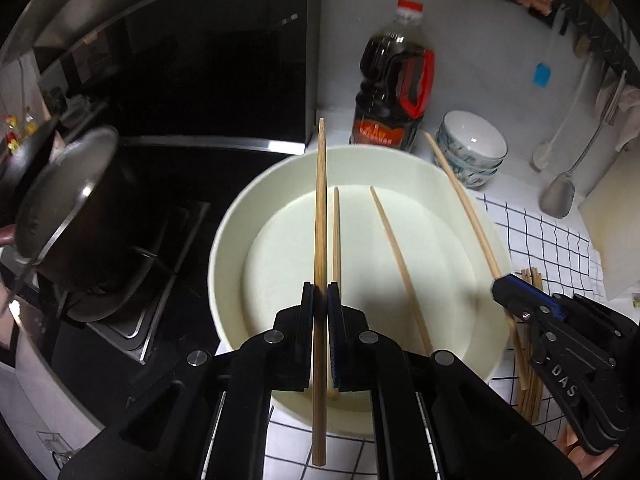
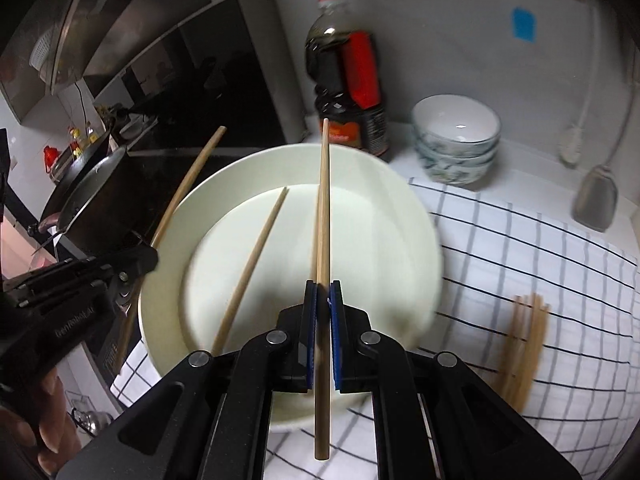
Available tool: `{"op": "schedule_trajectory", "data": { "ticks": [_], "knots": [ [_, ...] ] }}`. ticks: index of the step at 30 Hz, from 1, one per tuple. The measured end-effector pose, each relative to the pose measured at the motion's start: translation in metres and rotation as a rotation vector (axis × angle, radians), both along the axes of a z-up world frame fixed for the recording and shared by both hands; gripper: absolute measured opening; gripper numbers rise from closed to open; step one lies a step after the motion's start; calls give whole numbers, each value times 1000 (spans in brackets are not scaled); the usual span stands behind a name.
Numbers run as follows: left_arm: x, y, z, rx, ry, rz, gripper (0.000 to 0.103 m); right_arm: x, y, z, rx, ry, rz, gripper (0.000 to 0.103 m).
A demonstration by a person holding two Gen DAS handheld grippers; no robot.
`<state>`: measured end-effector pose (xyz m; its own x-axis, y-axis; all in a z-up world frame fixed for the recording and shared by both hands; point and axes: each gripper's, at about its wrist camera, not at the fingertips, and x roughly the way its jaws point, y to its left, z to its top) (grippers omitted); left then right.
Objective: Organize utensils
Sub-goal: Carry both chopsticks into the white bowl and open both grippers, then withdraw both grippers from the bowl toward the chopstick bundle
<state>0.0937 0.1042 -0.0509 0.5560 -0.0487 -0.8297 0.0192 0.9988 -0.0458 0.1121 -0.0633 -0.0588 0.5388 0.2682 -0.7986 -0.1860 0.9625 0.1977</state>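
Both pairs of fingers are pinching shut on one chopstick apiece — the left gripper (image 1: 321, 296) is clamping a chopstick (image 1: 320, 216), the right gripper (image 2: 322, 292) another chopstick (image 2: 323, 208), each stick running lengthwise between the pads and sticking out both ends. Beyond them a loose chopstick (image 1: 400, 264) is lying in the white basin (image 1: 224, 248) — more chopsticks (image 2: 524, 344) are resting on the checked cloth (image 2: 520, 240).

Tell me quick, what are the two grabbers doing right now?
Left gripper: closed on a long light wooden chopstick.
Right gripper: closed on another long light wooden chopstick.
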Motion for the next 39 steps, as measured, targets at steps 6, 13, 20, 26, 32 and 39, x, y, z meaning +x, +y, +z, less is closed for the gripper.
{"op": "schedule_trajectory", "data": {
  "ticks": [6, 13, 20, 26, 32, 39],
  "knots": [
    [17, 1, -21, -7, 27, -20, 7, 20, 20, -16, -9, 44, -2, 6],
    [37, -3, -53, -14, 100, -48, 8, 35, 29, -39, -21, 120, -26, 6],
    [41, 0, -68, -27, 125, -39, 8, 38, 31, -52, -34, 155, -34, 6],
    [41, 0, -72, -19, 133, -22, 9, 37, 31, -55, -46, 161, -40, 7],
    [31, 7, -60, 2, 100, 18, 68, 31, 22, -42, -77, 112, -68, 25],
    [18, 9, -48, 28, 85, 45, 73, 19, 7, -30, -68, 81, -80, 29]
  ]
}}
